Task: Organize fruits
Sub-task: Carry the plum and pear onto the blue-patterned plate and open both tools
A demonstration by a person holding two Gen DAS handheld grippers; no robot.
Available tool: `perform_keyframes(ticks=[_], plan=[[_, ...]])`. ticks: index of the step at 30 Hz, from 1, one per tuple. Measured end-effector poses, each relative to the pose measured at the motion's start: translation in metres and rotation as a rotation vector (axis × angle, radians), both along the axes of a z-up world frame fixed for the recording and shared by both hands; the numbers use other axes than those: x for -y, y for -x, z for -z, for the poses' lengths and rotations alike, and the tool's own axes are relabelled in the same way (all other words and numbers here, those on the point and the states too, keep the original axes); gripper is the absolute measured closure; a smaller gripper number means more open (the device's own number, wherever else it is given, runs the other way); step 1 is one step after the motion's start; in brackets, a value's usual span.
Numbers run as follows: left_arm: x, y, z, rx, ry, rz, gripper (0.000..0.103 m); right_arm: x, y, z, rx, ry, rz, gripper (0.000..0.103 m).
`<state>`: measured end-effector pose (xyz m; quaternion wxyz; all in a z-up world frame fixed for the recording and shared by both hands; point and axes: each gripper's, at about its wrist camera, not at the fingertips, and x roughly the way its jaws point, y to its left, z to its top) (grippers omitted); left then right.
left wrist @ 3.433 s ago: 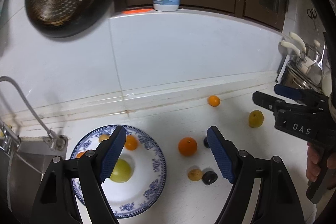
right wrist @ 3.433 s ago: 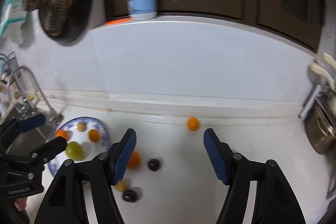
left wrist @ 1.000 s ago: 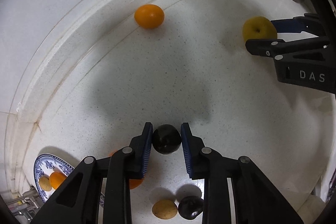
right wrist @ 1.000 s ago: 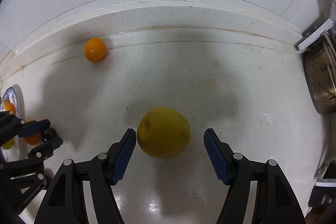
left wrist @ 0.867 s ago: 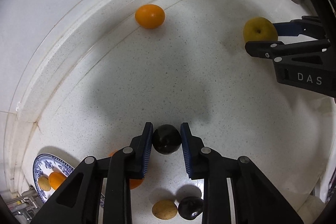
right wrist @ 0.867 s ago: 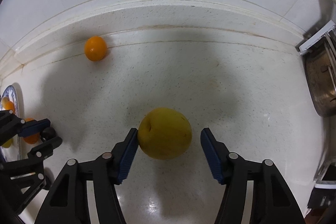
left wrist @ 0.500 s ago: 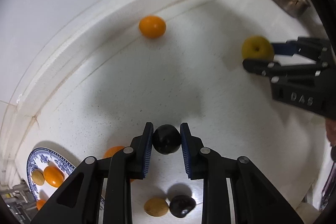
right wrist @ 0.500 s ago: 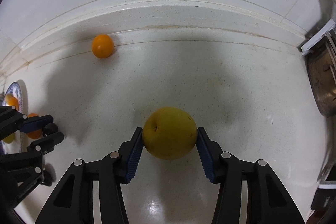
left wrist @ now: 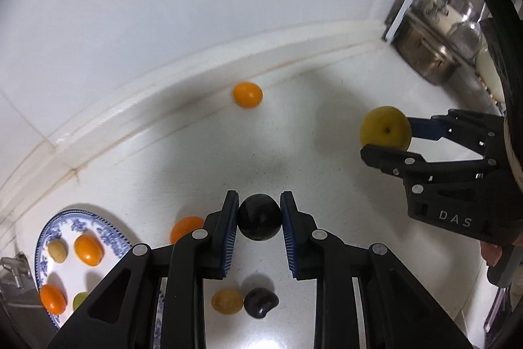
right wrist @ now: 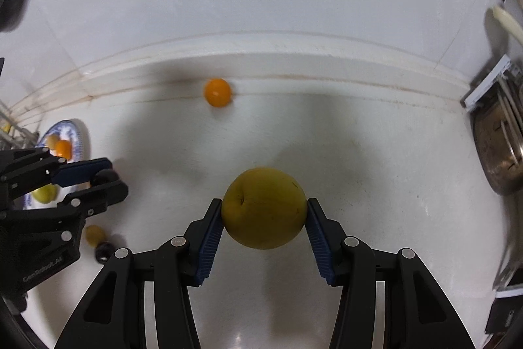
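My left gripper [left wrist: 259, 220] is shut on a dark plum [left wrist: 259, 221] and holds it above the white counter. My right gripper [right wrist: 264, 208] is shut on a large yellow fruit [right wrist: 264, 207], lifted off the counter; it also shows in the left wrist view [left wrist: 385, 128]. A blue-patterned plate [left wrist: 108, 229] at lower left holds several small fruits. An orange [left wrist: 247, 94] lies by the back wall. On the counter lie another orange [left wrist: 184, 228], a small yellow fruit [left wrist: 227, 301] and a second dark plum [left wrist: 261, 302].
A white tiled wall with a raised ledge [left wrist: 183, 77] runs along the back. A metal rack with pots and utensils [left wrist: 431, 54] stands at the right; it also shows in the right wrist view [right wrist: 500, 149]. A sink edge [left wrist: 16, 270] lies left of the plate.
Both grippers have risen off the counter with their fruits. The right gripper closed on the yellow fruit during the last second; the left one kept hold of the plum.
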<state>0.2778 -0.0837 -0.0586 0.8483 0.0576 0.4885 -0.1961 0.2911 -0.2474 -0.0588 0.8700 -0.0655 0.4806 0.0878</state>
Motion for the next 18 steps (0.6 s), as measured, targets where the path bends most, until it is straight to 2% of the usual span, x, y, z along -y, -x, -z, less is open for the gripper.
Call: perform_keyframes(ticks=[7,11,18], plan=[[-0.022,0.031,-0.022,0.101,0.027,-0.045,0.077,-0.018,0.02,-0.022,0.068,-0.063,-0.049,0.052],[-0.033,0.046,-0.03,0.161,0.015,-0.08,0.077,-0.034,0.036,-0.034,0.119,-0.078,-0.083,0.052],[-0.062,0.069,-0.045,0.236,0.022,-0.158,0.077,-0.063,0.045,-0.043,0.166,-0.11,-0.124,0.052]])
